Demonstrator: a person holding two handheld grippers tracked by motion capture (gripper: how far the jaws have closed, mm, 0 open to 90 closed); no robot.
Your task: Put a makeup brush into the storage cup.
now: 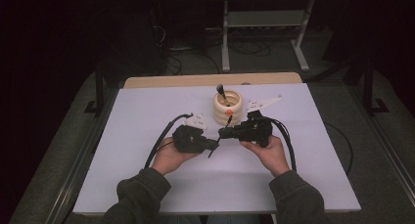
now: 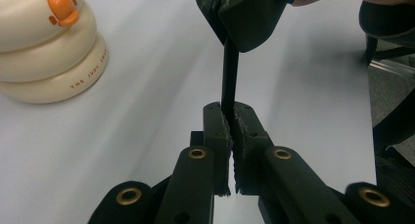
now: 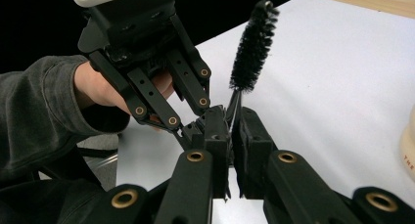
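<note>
This looks like a lab or test room set up for recording, not a home. A plain white sheet [image 1: 147, 136] covers a light wooden table [image 1: 210, 80], with nothing homely on it. The table stands on grey carpet [image 1: 381, 136], and metal rails [image 1: 73, 180] run along its left and right sides. At the far side, black cables [image 1: 244, 48] lie loose on the floor around the grey metal legs of a stand [image 1: 264, 23]. The room beyond is dark, with the light falling mainly on the table. A person's sleeve [image 1: 142, 194] reaches in from the near edge.
</note>
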